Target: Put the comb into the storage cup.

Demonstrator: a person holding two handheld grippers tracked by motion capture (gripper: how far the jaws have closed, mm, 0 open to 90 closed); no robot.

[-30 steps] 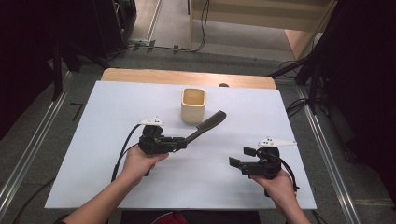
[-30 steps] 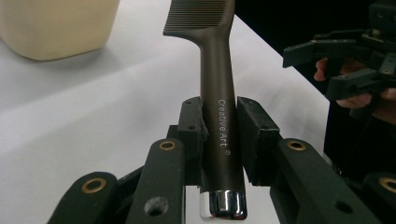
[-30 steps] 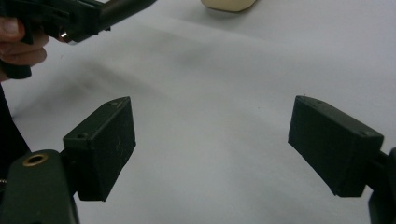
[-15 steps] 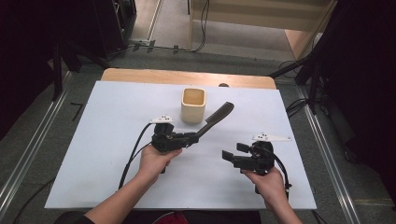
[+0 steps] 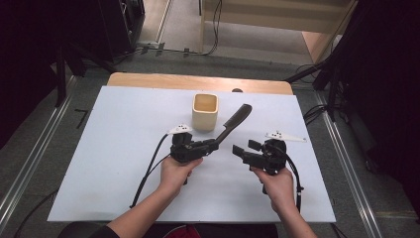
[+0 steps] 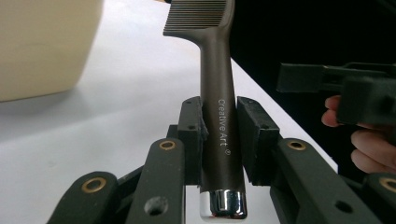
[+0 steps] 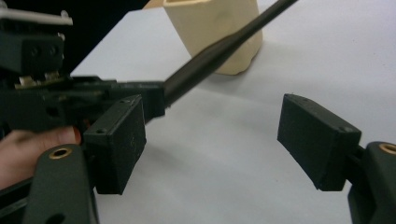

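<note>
The left gripper clamps the handle of a dark comb, which slants up just right of the beige cup, its toothed end beside the cup's rim. The cup stands on the white tabletop. The right gripper hovers right of the comb's handle, its jaws wide with nothing between them, having just been closing a little

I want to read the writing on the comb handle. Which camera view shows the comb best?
The left gripper view: the comb stands close up between the left tongs, its lettering and teeth sharp. The high view shows the whole comb, small, beside the cup. The right gripper view shows a blurred handle.
</note>
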